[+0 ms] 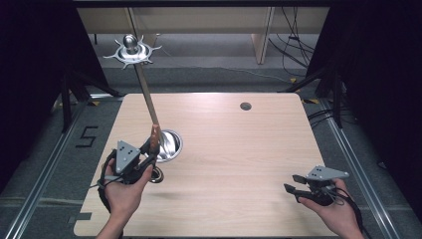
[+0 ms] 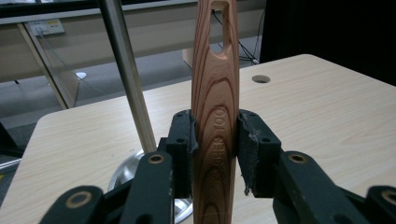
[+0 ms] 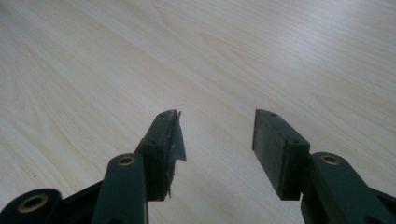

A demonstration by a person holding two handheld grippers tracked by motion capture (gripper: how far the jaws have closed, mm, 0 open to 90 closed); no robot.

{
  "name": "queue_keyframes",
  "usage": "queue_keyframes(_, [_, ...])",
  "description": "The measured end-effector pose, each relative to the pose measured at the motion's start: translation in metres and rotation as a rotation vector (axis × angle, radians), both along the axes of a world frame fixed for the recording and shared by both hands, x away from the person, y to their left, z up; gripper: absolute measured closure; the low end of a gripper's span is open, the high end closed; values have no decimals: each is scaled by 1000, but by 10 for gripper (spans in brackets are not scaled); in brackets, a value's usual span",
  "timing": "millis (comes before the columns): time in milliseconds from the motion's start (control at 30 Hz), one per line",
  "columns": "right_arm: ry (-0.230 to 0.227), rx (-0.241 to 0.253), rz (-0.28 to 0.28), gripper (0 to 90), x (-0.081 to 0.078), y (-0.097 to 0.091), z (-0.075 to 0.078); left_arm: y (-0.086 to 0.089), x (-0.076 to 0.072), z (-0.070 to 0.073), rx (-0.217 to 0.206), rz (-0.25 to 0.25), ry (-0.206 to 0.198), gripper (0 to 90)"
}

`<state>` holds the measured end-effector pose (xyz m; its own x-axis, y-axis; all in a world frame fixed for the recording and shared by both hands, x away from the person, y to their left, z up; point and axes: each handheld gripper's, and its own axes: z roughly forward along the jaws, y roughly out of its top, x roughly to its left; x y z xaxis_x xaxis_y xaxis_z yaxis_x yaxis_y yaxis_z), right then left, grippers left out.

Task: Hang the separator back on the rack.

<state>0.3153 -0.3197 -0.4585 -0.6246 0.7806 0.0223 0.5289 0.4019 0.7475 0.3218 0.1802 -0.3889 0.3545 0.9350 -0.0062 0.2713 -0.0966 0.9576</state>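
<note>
Each of my hands carries a black two-jaw tool: the left gripper (image 1: 149, 152) and the right gripper (image 1: 294, 183) both wear a grey three-cornered plate on top, dotted with small dark screw holes. Brass-ringed pivots sit behind the flat black pads (image 3: 275, 149), one frayed at its edge. Thin cables loop back from both, and my forearms are bare.

Counter: pale wood-grain counter (image 1: 239, 149) with rounded corners.
Hole: small round dark grommet hole (image 1: 245, 106) near its far edge.
On it: round shiny metal base (image 1: 169, 144) of a slim metal pole stand, at the left.
Elsewhere: bare wood.
</note>
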Motion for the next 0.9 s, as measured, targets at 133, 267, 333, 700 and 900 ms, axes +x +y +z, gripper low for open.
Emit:
queue_keyframes(133, [-4,-2,-2,513,0,0,0,0,-1,3,-2,7,-20,672])
queue_keyframes(267, [-3,2,0,512,0,0,0,1,-3,6,13,8,-32,672])
queue_keyframes(333, [-2,0,-1,512,0,0,0,1,-3,7,10,7,-35,672])
queue_keyframes(700, [-14,-9,9,508,1,-1,0,3,-5,13,10,14,-56,672])
queue_keyframes(900, [-18,-6,9,507,1,-1,0,5,-6,19,1,16,-72,672])
